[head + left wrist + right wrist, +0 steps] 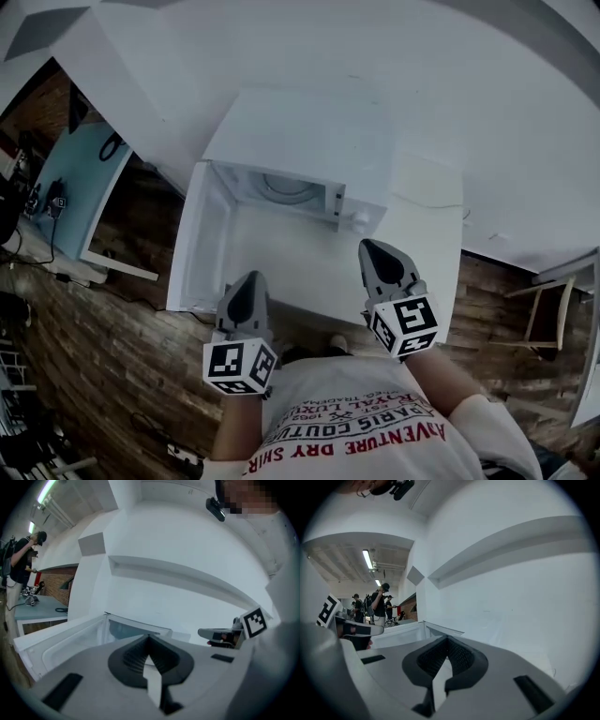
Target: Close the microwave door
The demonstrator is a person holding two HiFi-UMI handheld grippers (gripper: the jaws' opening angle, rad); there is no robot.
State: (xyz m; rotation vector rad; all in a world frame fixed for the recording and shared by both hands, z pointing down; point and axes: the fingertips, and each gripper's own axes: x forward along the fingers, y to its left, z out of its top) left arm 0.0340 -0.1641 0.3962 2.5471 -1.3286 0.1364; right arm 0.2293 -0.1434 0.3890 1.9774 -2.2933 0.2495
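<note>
**A:** Where's the microwave (298,131)?

**B:** On the white tabletop (427,220), with its door (199,239) swung wide to the left, so its free edge faces the person.

**A:** And the grippers?

**B:** The left gripper (247,281) hovers near that edge, and the right gripper (373,251) is before the oven's front. Both point forward, fingers (127,657) pinched together on nothing. I'd say that suits pushing, not grasping.

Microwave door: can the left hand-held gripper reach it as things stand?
Probably yes: the left hand-held gripper sits close beside the open microwave door at its free edge, and nothing stands between them.
</note>
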